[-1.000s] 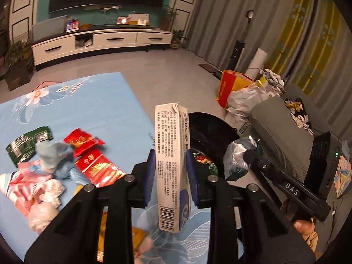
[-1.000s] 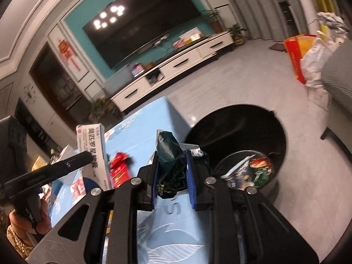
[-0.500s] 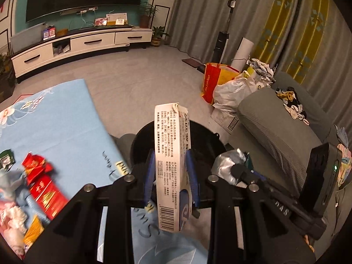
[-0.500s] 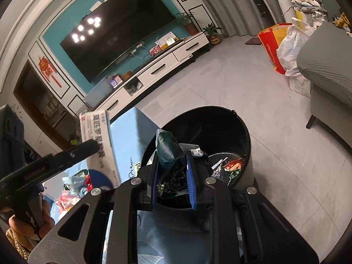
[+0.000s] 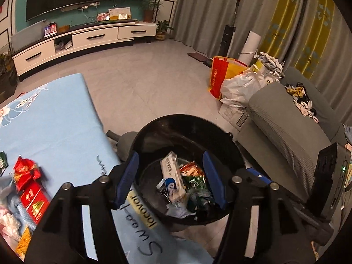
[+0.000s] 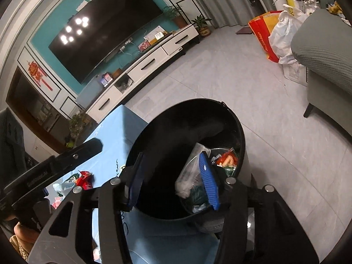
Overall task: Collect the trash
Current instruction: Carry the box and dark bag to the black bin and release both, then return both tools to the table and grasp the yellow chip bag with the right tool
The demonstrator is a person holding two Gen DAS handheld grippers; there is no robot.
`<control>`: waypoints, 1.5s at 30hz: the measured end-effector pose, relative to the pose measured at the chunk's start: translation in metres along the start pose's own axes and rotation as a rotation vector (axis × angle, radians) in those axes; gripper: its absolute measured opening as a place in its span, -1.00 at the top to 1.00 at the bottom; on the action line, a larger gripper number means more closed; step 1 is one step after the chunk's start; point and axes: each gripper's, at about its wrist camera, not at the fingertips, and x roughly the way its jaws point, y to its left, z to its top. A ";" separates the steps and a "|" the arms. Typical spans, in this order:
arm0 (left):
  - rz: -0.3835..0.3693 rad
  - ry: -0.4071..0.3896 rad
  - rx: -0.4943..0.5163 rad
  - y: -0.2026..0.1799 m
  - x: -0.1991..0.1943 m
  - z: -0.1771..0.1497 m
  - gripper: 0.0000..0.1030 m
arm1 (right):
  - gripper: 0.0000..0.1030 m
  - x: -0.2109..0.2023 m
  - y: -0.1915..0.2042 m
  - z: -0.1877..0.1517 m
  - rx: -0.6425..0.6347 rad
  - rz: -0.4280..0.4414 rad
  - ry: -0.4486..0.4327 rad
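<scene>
Jaws on my left gripper (image 5: 170, 180) and right gripper (image 6: 173, 178) have just opened, released above the round black trash bin (image 5: 154, 129); white carton (image 5: 172, 178) inside.

right hand-held gripper (image 6: 175, 177) – jaws just opened, nothing between | over black bin (image 6: 231, 118) – trash inside
</scene>
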 end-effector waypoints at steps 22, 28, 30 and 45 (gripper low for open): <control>0.078 -0.073 -0.139 0.054 -0.151 -0.106 -0.83 | -0.25 -0.041 0.073 -0.048 -0.174 0.089 0.132; 0.204 -0.113 -0.251 0.106 -0.203 -0.142 -0.84 | -0.31 -0.049 0.103 -0.069 -0.246 0.123 0.185; 0.264 -0.126 -0.289 0.124 -0.218 -0.155 -0.84 | -0.31 -0.050 0.112 -0.076 -0.271 0.129 0.201; 0.362 -0.104 -0.513 0.201 -0.242 -0.237 -0.85 | -0.31 -0.018 0.189 -0.144 -0.479 0.182 0.393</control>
